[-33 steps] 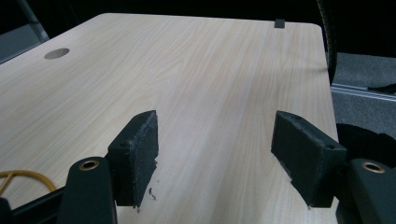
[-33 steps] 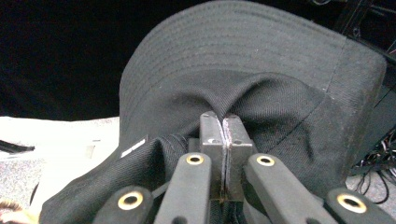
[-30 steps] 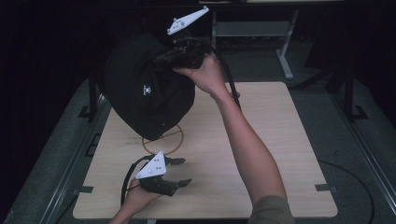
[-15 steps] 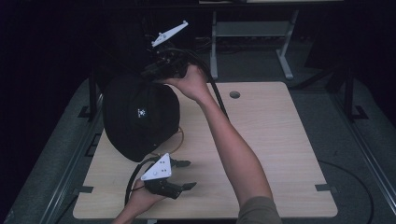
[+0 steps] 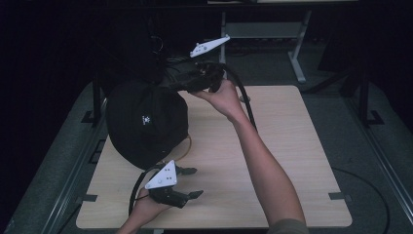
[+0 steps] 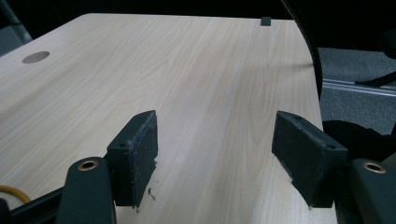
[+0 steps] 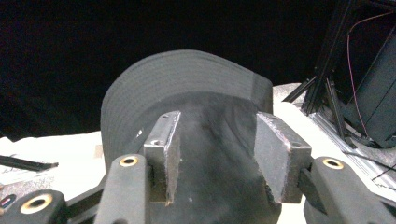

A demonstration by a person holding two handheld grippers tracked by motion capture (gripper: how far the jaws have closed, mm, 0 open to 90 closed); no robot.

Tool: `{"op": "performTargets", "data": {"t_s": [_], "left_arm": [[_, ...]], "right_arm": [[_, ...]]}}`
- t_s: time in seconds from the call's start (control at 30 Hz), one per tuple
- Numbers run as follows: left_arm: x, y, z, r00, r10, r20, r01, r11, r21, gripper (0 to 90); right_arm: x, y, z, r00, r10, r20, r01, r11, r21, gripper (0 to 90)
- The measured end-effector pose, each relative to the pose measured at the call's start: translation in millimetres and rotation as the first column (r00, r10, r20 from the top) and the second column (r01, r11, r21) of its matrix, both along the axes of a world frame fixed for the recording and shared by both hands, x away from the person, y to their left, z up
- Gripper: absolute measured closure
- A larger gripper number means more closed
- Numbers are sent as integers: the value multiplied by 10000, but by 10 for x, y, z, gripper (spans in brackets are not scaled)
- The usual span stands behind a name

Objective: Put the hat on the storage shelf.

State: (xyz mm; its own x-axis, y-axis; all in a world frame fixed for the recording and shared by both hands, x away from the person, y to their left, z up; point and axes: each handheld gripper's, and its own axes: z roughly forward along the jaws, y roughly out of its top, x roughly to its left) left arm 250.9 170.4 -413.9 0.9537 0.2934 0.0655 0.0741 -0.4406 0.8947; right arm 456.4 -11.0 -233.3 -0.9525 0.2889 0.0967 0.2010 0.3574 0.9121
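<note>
Black hat [image 7: 187,93] brim stitching: right gripper view.

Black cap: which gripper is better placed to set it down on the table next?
Right. The right gripper already holds the black cap by its top edge, above the table. The left gripper sits open and empty near the front edge.

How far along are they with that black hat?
Done: the black hat is picked up, off the table. In hand: the right gripper grips its fabric, brim pointing away. The left gripper waits open over bare wood. Left: setting the hat down somewhere, probably.
</note>
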Motion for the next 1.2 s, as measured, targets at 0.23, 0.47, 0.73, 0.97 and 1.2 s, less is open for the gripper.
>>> {"op": "performTargets", "data": {"t_s": [0.23, 0.47, 0.73, 0.97, 1.2], "left_arm": [[15, 27, 7, 10000, 95, 26, -95, 9999, 34, 299], [19, 21, 0, 9999, 136, -19, -135, 9999, 71, 285], [34, -5, -18, 9997, 208, -157, -203, 9994, 272, 264], [54, 5, -26, 9991, 351, -257, -343, 9990, 299, 240], [59, 7, -27, 9989, 404, -227, -396, 9987, 334, 233]], "right_arm": [[-62, -224, -135, 9989, -357, -299, 360, 9993, 71, 470], [-141, -447, -255, 9968, -709, -361, 713, 9974, 99, 445], [-243, -704, -357, 9930, -1102, -415, 1101, 9939, -48, 406], [-306, -913, -451, 9882, -1438, -534, 1435, 9896, -91, 384], [-383, -1066, -533, 9837, -1699, -592, 1689, 9854, -208, 368]]}}
